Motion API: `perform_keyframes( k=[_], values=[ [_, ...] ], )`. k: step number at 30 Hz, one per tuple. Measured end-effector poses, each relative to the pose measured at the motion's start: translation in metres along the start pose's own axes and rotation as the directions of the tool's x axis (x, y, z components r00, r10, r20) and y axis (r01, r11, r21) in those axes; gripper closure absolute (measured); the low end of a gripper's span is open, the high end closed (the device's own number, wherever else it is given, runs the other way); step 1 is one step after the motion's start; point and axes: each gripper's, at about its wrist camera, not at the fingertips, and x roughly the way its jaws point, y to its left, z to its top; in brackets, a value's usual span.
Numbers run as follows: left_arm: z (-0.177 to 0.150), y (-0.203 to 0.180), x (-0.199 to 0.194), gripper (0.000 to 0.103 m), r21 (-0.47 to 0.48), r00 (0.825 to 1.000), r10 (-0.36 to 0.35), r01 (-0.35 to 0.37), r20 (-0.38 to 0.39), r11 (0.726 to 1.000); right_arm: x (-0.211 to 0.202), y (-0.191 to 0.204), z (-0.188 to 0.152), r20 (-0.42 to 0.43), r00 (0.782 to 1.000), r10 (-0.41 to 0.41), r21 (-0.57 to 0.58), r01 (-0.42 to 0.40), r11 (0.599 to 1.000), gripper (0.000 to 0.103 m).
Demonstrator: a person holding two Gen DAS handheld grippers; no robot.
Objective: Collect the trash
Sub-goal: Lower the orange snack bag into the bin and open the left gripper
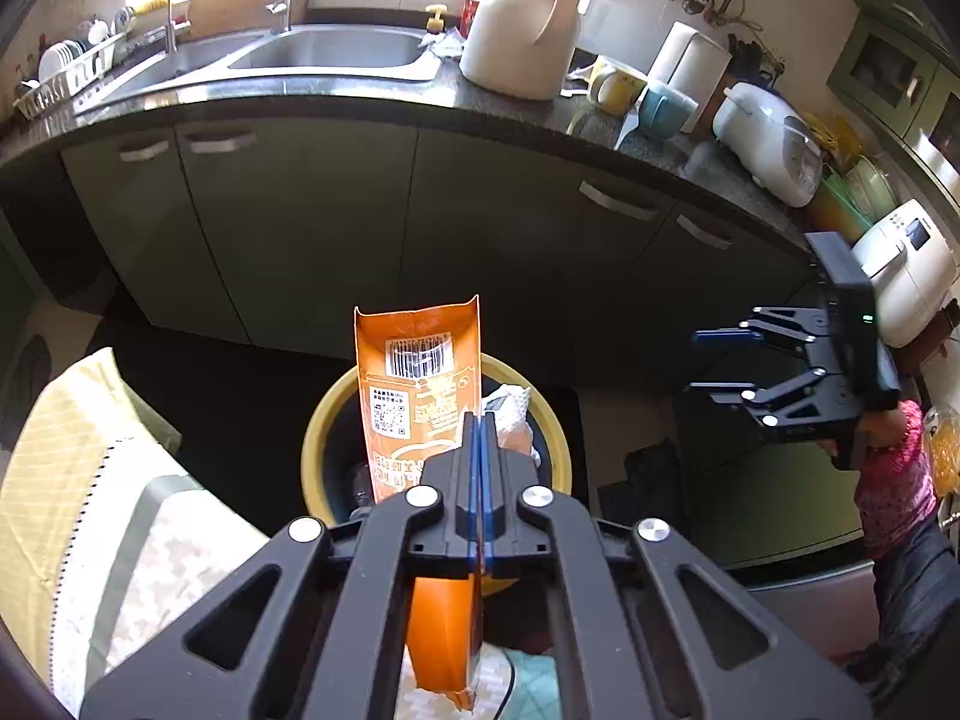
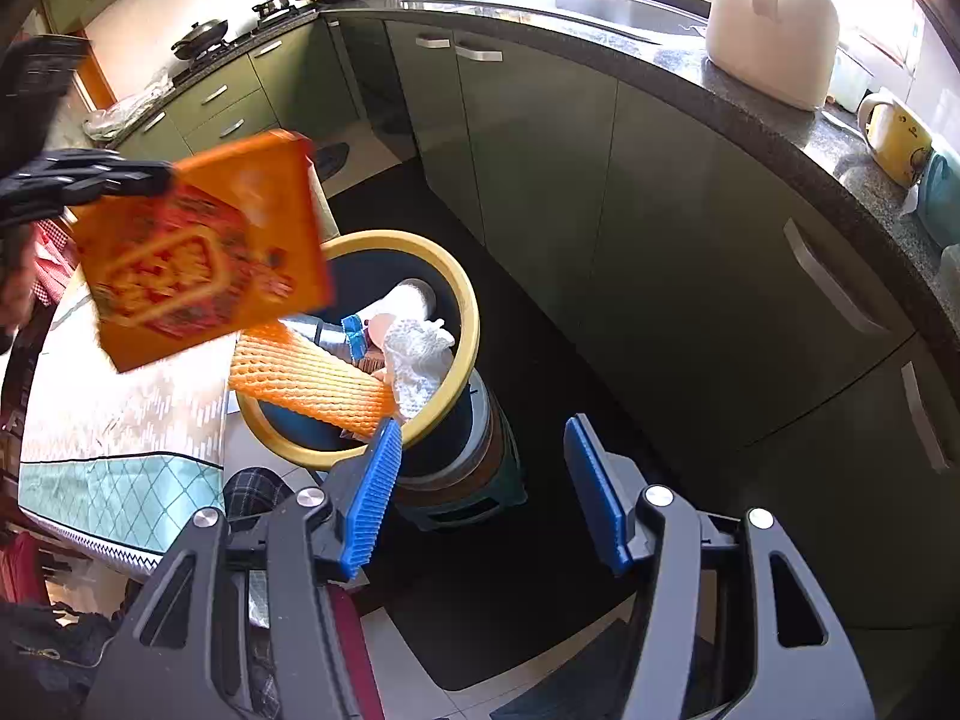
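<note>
My left gripper point(image 1: 480, 420) is shut on an orange snack packet point(image 1: 417, 384) and holds it upright above the yellow-rimmed trash bin point(image 1: 312, 438). In the right wrist view the packet point(image 2: 204, 252) hangs from the left gripper point(image 2: 162, 177) to the left of the bin point(image 2: 465, 306). The bin holds an orange foam net point(image 2: 312, 381), a white foam net point(image 2: 417, 354) and other scraps. My right gripper point(image 2: 483, 444) is open and empty, above the floor just right of the bin; it also shows in the left wrist view point(image 1: 705, 360).
A table with a patterned cloth point(image 2: 120, 420) stands left of the bin. Green cabinets point(image 2: 690, 210) under a dark counter point(image 1: 300, 96) run behind, with a sink point(image 1: 336, 51), a cream jug point(image 1: 522, 30) and a rice cooker point(image 1: 768, 144). A dark mat point(image 2: 528, 360) lies under the bin.
</note>
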Motion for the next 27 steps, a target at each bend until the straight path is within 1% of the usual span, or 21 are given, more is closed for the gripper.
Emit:
perform_keyframes(
  k=[4,6,9,14,17,18,20,22,23,24,25,27],
  values=[
    [0.007,-0.002,0.034,0.102,0.0,1.0,0.0,0.0,-0.028,1.0,0.0,-0.001,0.003,-0.003,1.0,0.005,-0.012,-0.005,1.0,0.046],
    [0.009,-0.004,0.05,0.102,0.012,0.998,0.031,-0.031,-0.055,0.999,0.001,0.002,0.004,-0.009,1.0,0.008,-0.022,-0.009,1.0,0.046],
    [0.009,0.0,0.066,0.101,0.006,0.995,0.056,-0.056,-0.087,0.998,0.003,0.005,0.008,-0.013,1.0,0.018,-0.035,-0.019,0.999,0.046],
    [0.012,0.004,0.072,0.097,0.0,0.993,0.055,-0.055,-0.1,0.998,0.007,0.01,0.012,-0.013,1.0,0.026,-0.047,-0.026,0.999,0.047],
    [0.011,-0.003,0.07,0.097,0.047,0.991,0.091,-0.087,-0.096,0.995,0.005,0.012,0.01,-0.007,1.0,0.03,-0.048,-0.031,0.998,0.049],
    [0.009,-0.008,0.068,0.097,0.076,0.99,0.108,-0.101,-0.091,0.992,0.005,0.012,0.009,-0.006,1.0,0.029,-0.047,-0.029,0.998,0.049],
    [0.006,-0.019,0.062,0.1,0.14,0.985,0.161,-0.152,-0.061,0.978,0.005,0.011,0.008,-0.004,1.0,0.028,-0.043,-0.029,0.999,0.049],
    [0.006,-0.026,0.059,0.101,0.173,0.981,0.186,-0.174,-0.055,0.969,0.004,0.008,0.007,-0.002,0.999,0.032,-0.034,-0.032,0.999,0.049],
    [0.005,-0.032,0.058,0.102,0.204,0.976,0.216,-0.204,-0.039,0.957,0.004,0.008,0.007,-0.001,1.0,0.031,-0.033,-0.031,0.999,0.049],
    [0.005,-0.036,0.056,0.102,0.225,0.973,0.227,-0.214,-0.031,0.95,0.005,0.008,0.007,-0.002,0.999,0.032,-0.034,-0.032,0.999,0.049],
    [0.006,-0.039,0.055,0.102,0.236,0.972,0.234,-0.221,-0.03,0.946,0.005,0.008,0.007,-0.003,0.999,0.033,-0.035,-0.033,0.999,0.049],
    [0.009,-0.045,0.051,0.102,0.255,0.961,0.275,-0.266,-0.002,0.93,0.003,0.011,0.007,-0.001,0.999,0.033,-0.043,-0.033,0.999,0.049]
  ],
)
